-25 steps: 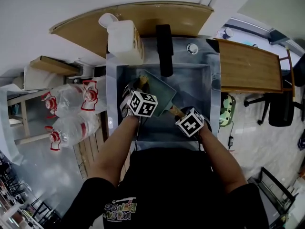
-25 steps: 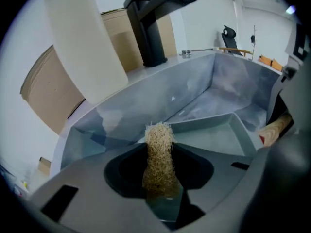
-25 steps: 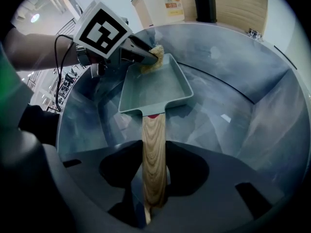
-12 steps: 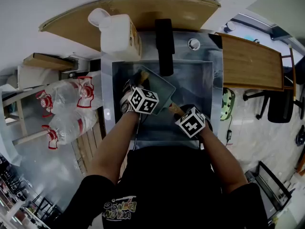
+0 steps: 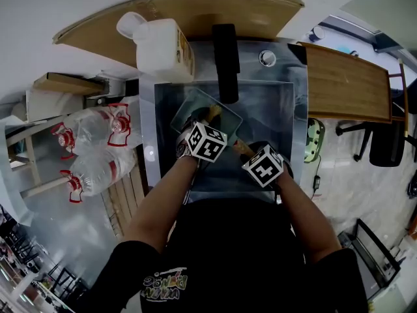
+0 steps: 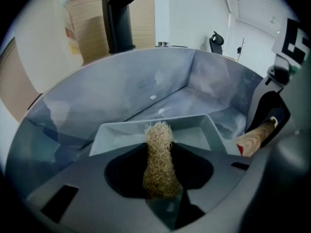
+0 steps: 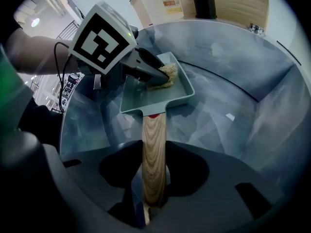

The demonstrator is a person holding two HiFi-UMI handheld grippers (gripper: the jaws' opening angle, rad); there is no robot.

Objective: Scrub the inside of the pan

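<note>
Scrubber (image 7: 165,75) in pan (image 7: 146,101), seemingly near far rim; nearer floor open.

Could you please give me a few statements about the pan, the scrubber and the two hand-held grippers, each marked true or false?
1. The right hand-held gripper is shut on the pan's wooden handle. True.
2. The left hand-held gripper is empty. False: it is shut on a scrubber.
3. The scrubber is inside the pan. True.
4. The pan is outside the sink. False: it is inside the sink.
5. The pan is round. False: it is rectangular.
</note>
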